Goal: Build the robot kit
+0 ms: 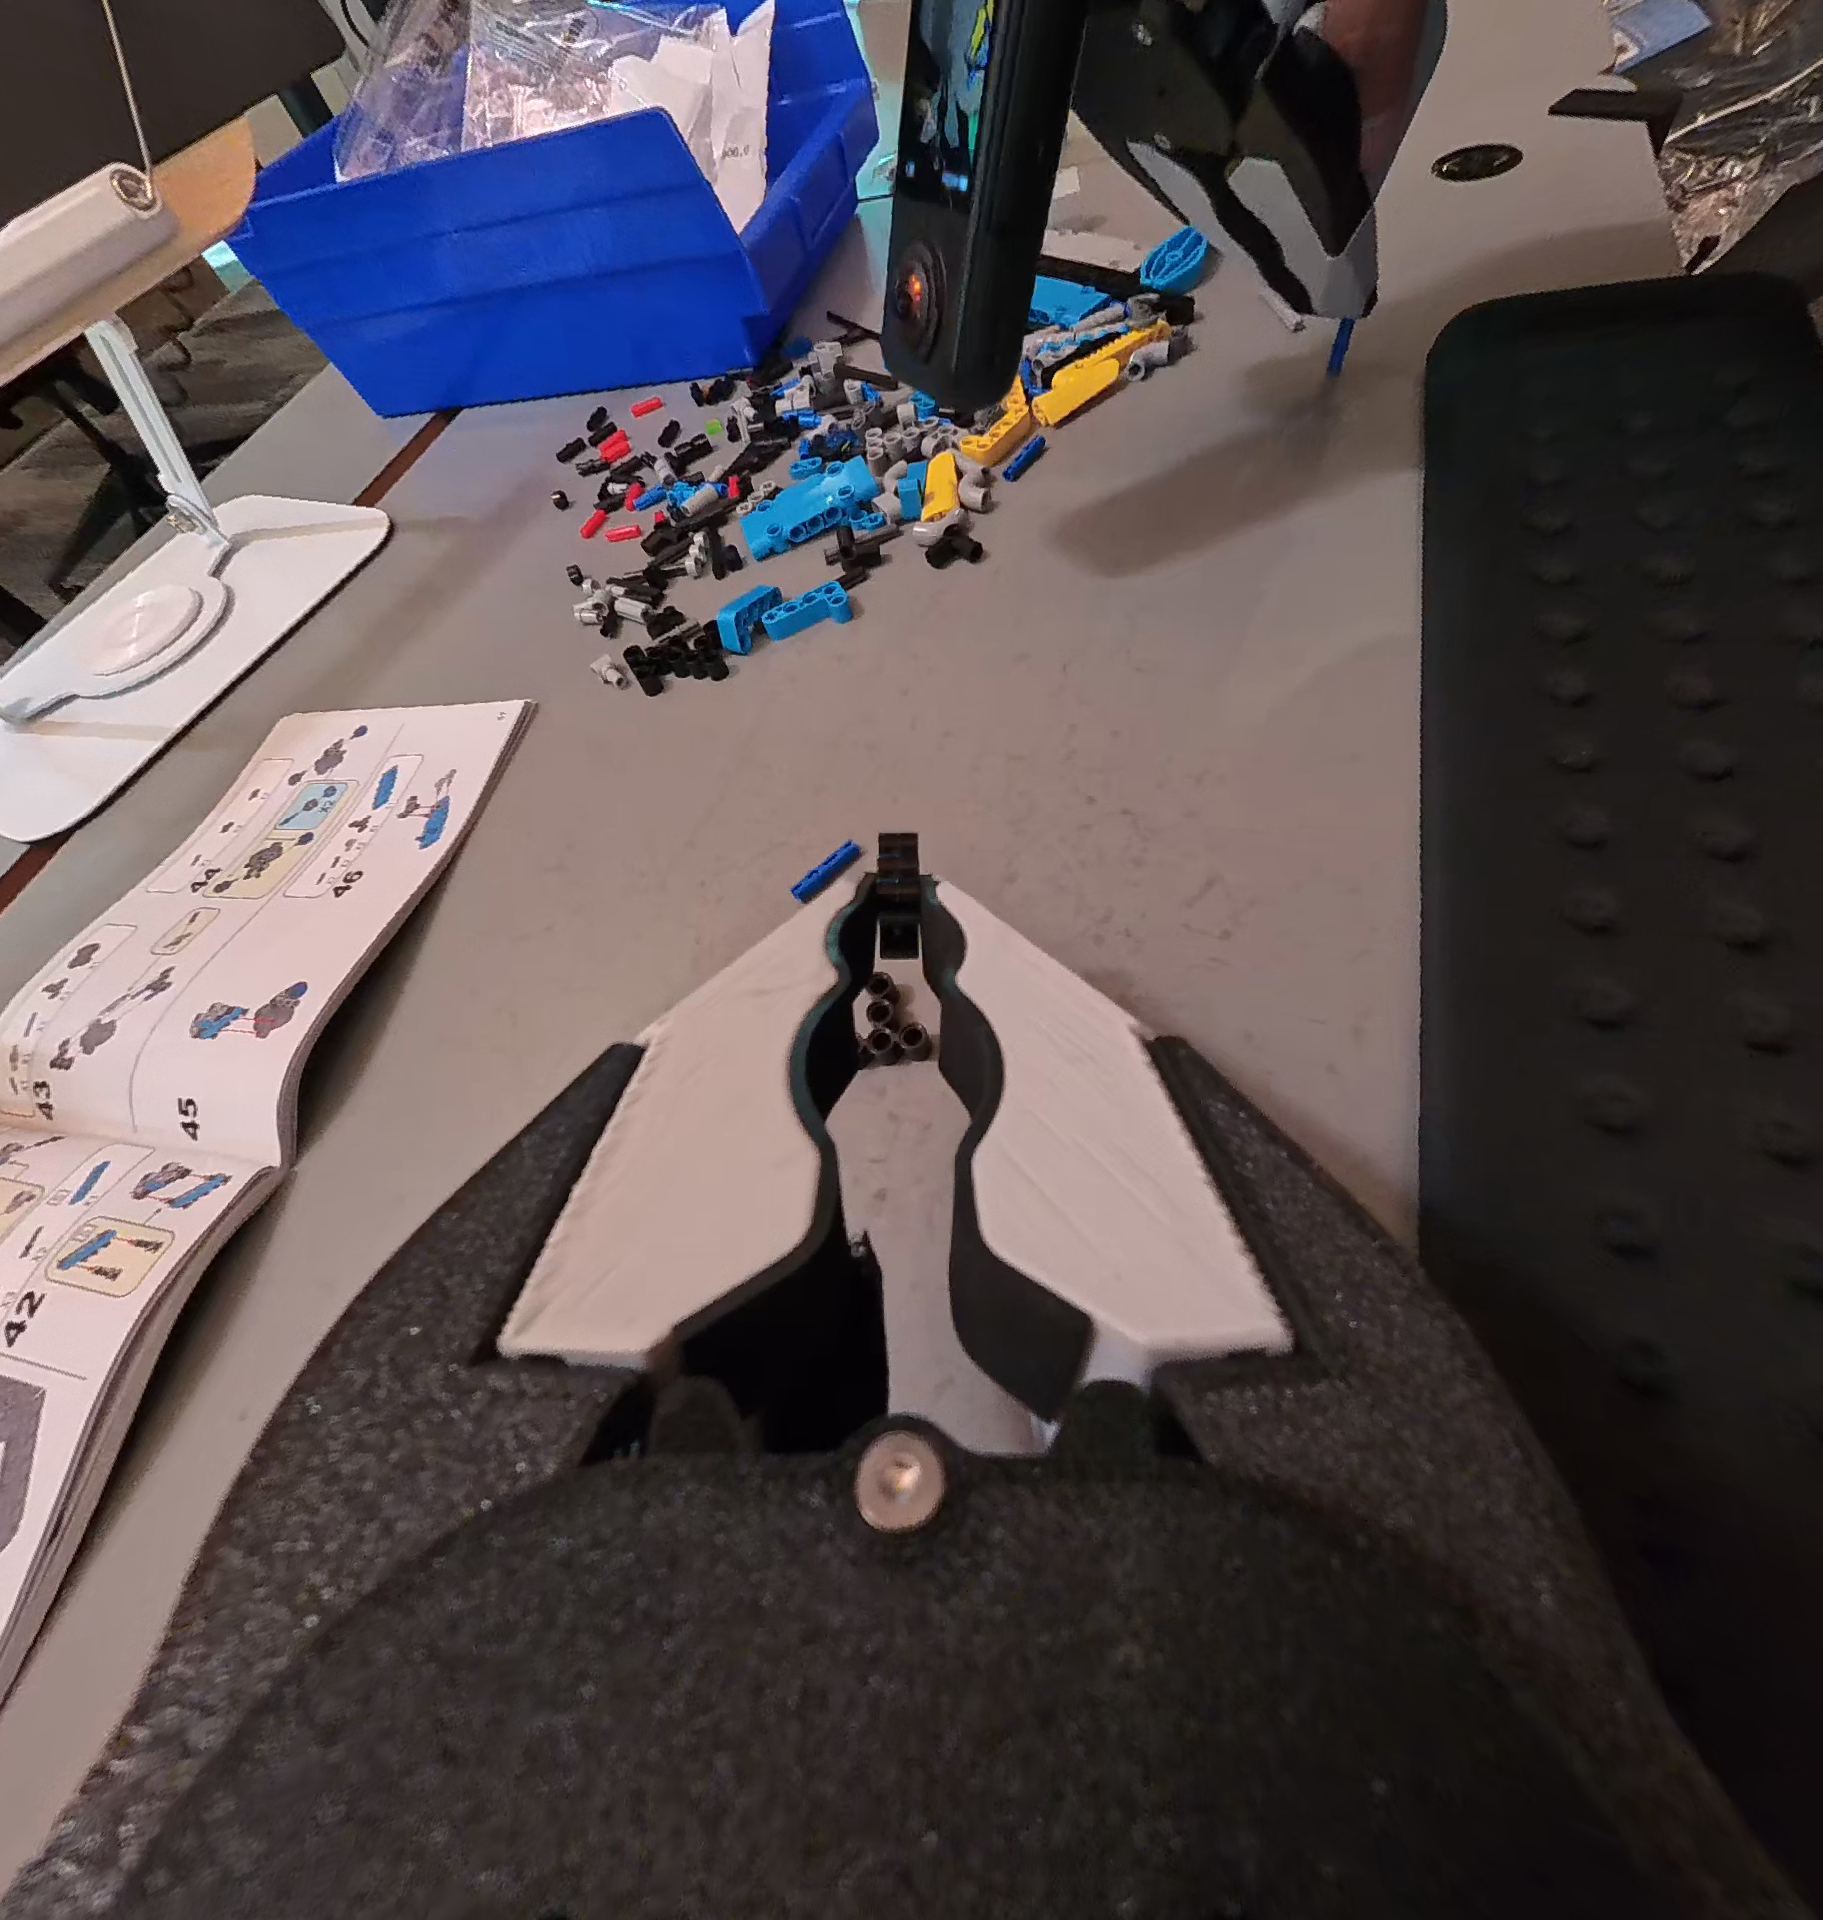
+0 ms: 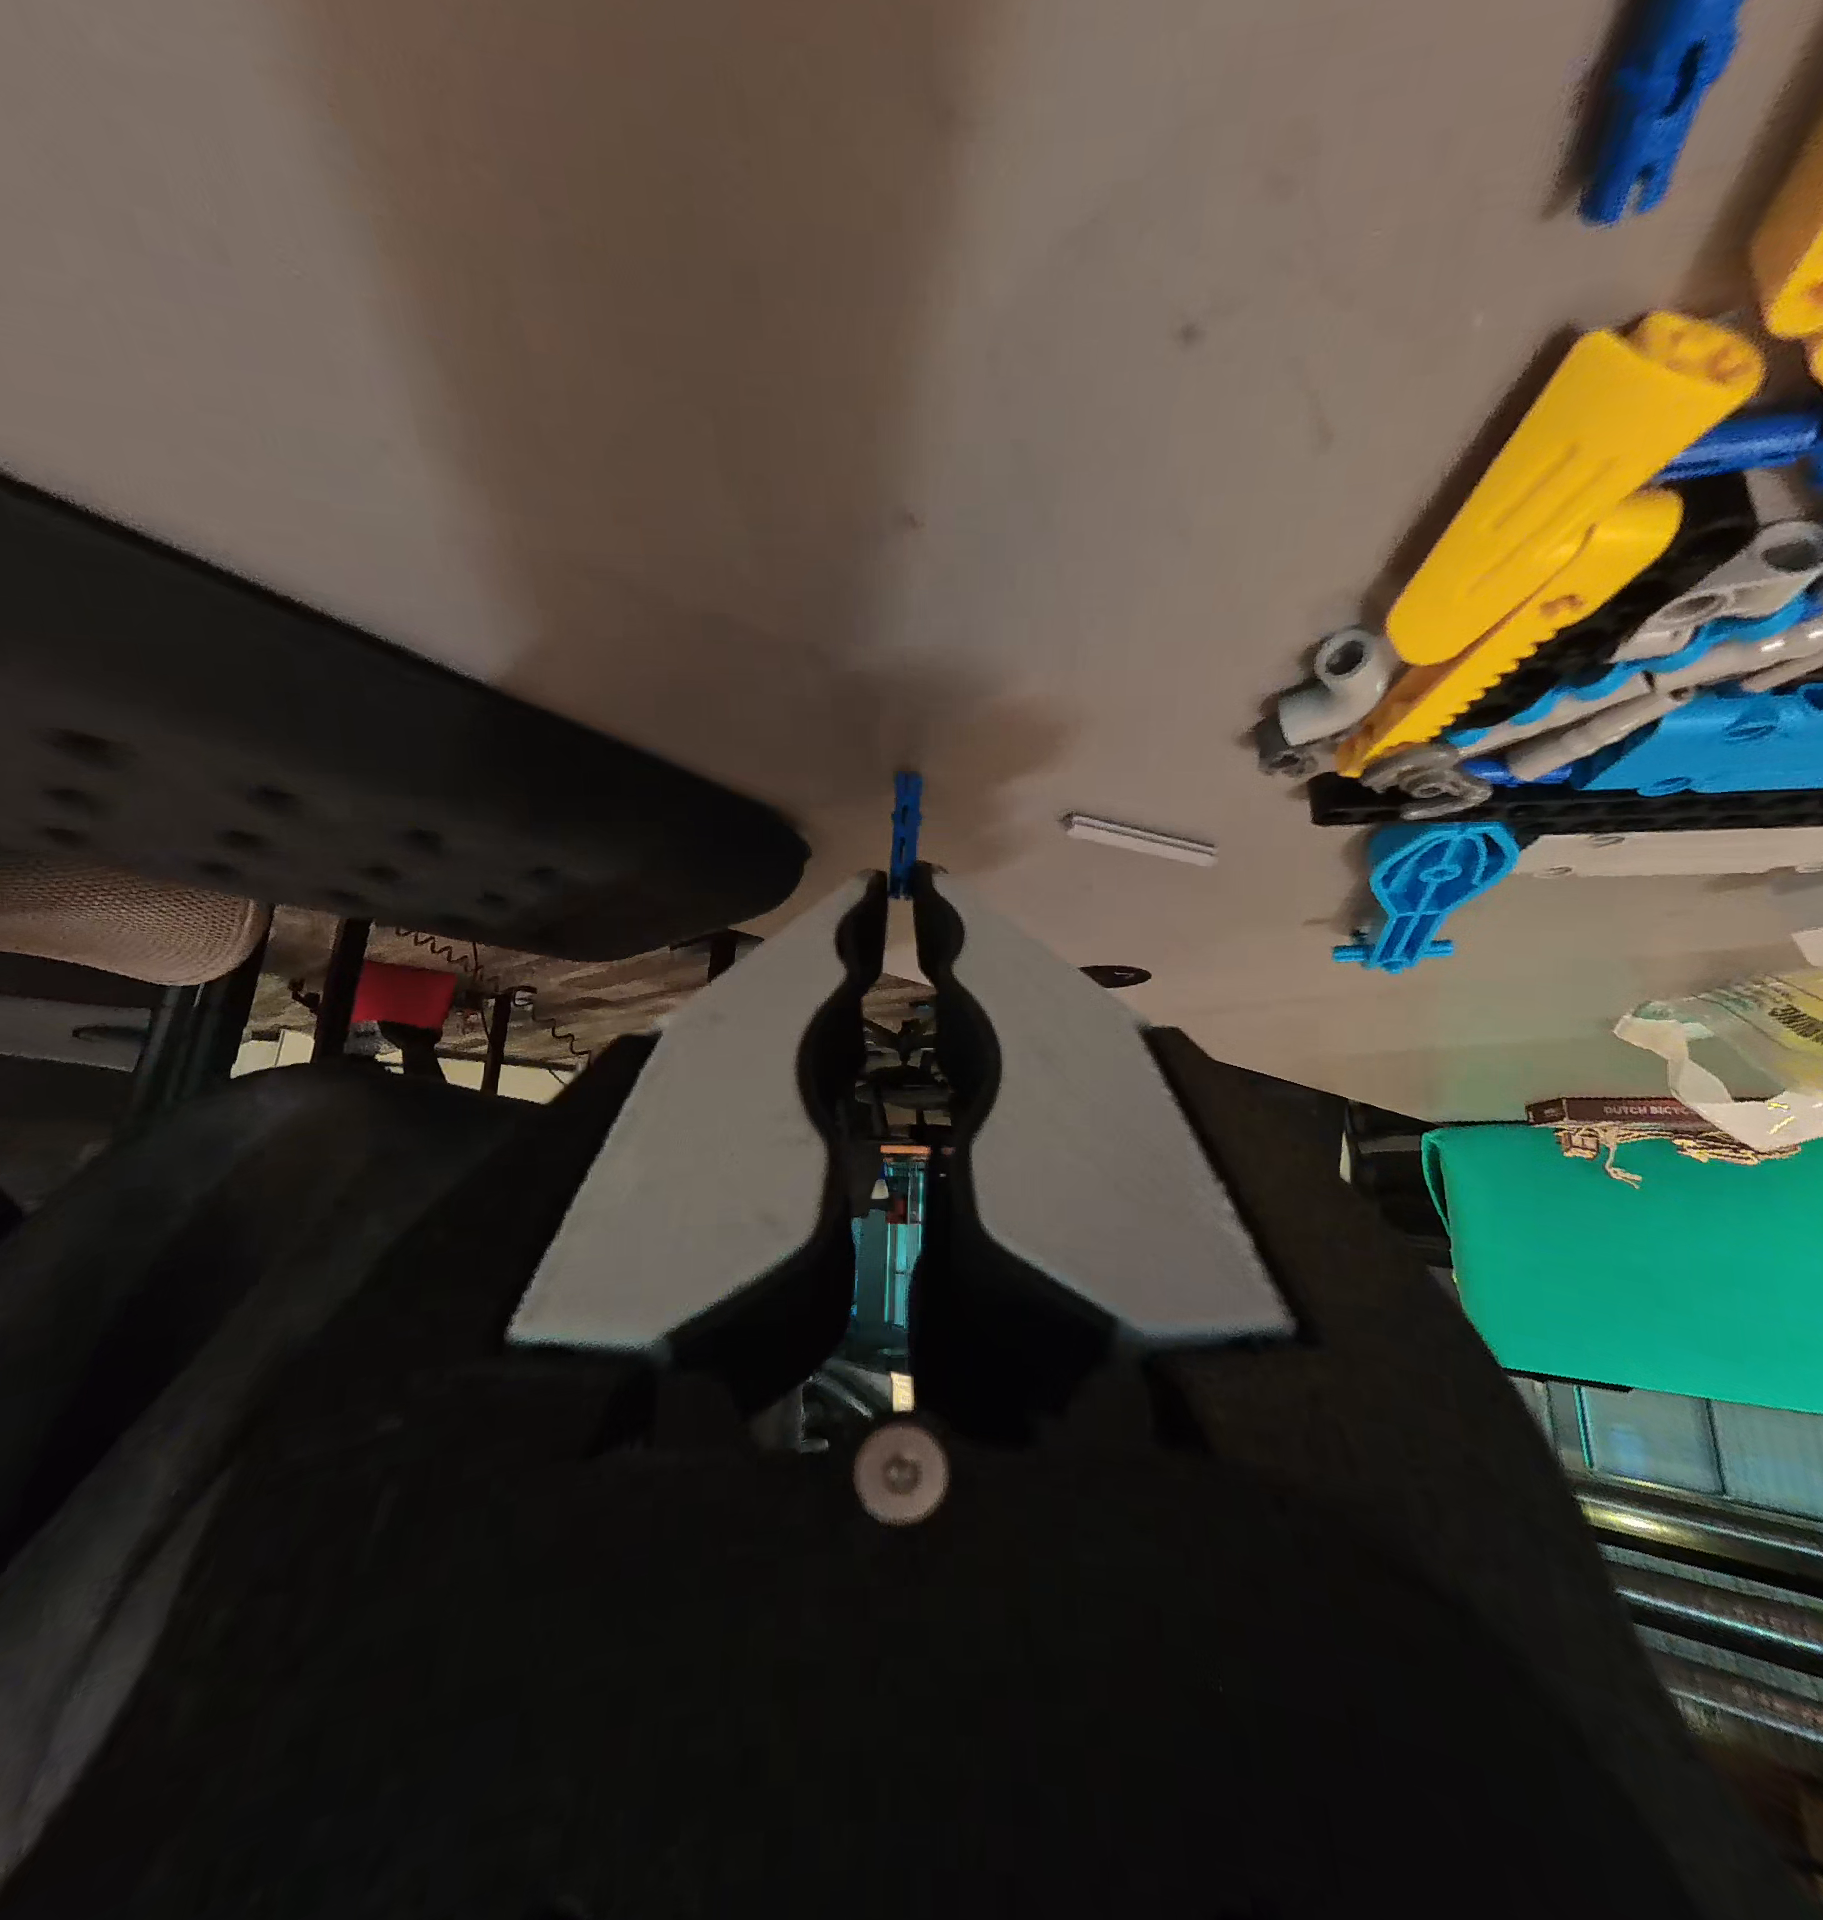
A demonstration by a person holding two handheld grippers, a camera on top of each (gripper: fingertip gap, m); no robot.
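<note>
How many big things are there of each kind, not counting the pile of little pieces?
Blue bin: 1
Open booklet: 1
White stand: 1
Black bumpy mat: 1
Grippers: 2 (left gripper pinching a black piece, right gripper pinching a blue pin)
Total: 6
</note>
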